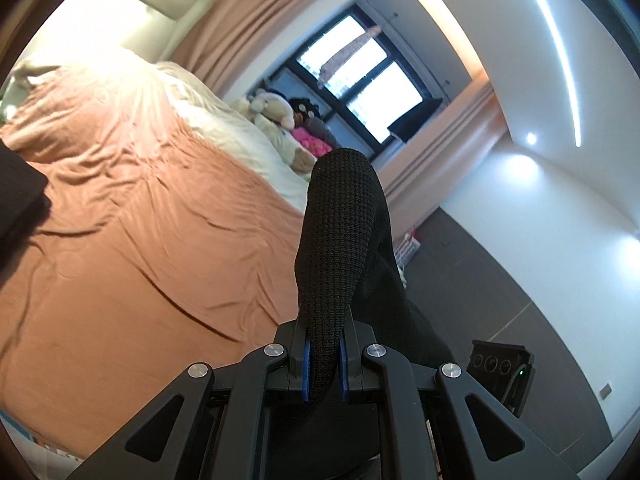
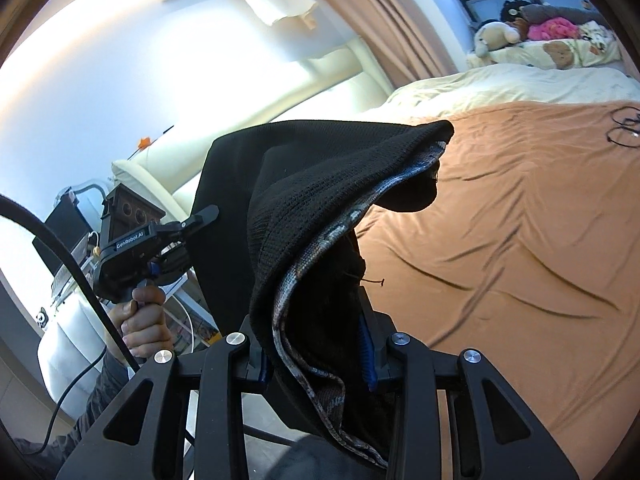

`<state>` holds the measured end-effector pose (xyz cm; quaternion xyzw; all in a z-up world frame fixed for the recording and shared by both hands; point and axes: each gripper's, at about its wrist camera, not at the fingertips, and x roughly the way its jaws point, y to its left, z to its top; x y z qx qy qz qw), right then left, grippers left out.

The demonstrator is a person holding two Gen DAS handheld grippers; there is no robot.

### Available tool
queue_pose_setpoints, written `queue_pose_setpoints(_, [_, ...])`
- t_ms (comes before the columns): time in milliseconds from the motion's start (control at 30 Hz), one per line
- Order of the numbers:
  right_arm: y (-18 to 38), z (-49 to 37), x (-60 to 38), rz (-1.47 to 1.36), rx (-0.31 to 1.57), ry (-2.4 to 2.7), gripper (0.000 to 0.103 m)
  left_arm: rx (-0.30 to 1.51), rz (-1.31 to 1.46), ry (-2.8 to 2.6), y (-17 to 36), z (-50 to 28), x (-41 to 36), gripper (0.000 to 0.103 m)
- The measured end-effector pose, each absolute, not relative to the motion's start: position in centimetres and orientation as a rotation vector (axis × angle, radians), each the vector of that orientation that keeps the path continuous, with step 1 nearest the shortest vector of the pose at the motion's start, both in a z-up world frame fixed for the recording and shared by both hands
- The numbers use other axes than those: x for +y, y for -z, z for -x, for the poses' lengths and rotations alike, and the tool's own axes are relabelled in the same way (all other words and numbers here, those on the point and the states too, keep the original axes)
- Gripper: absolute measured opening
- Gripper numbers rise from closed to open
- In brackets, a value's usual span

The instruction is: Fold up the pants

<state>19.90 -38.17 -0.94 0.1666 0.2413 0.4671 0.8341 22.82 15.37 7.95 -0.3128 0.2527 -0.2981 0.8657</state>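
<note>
Left gripper [image 1: 323,364]: fingers clenched on a narrow fold of the black knit pants [image 1: 340,240]; the blue pads [image 1: 306,372] press the cloth from both sides; the fold stands up past the fingertips and hangs over to the right. Right gripper [image 2: 316,356]: fingers clamped on a thicker bunch of the same pants [image 2: 320,200]; the cloth drapes over the jaws, its grey patterned inner face showing along the turned edge; a blue pad [image 2: 366,352] shows on the right side, the left pad mostly covered.

Location of the pants: held clear of the bed [image 1: 140,208] between the two grippers, stretched across from one to the other; in the right wrist view the left gripper [image 2: 192,240] is seen at the far left with the cloth edge in its fingers, a person's hand [image 2: 142,320] round its handle.

The bed carries a wrinkled orange cover; a cream blanket [image 2: 500,84] lies beyond it; stuffed toys [image 1: 276,112] sit at the far end by the window [image 1: 360,80]; a peach curtain [image 1: 248,28] hangs beside it.
</note>
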Motion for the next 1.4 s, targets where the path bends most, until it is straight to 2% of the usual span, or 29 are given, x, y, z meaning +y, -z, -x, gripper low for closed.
queue_pose_setpoints(900, [-0.7, -24.0, -14.7, -0.12, 0.49, -1.198, 0.029, 0.333, 0.802, 0.366, -5.8, -20.1, 40.0, 0.011])
queue_pose_setpoints(1200, [-0.4, -25.5, -9.1, -0.096, 0.511, -1.278, 0.029, 0.295, 0.821, 0.267, -4.9, -18.4, 45.7, 0.011])
queue_pose_setpoints(1400, [-1.0, -26.1, -6.0, -0.083, 0.5, -1.329, 0.029, 0.289, 0.804, 0.213, -6.1, -18.7, 48.7, 0.01])
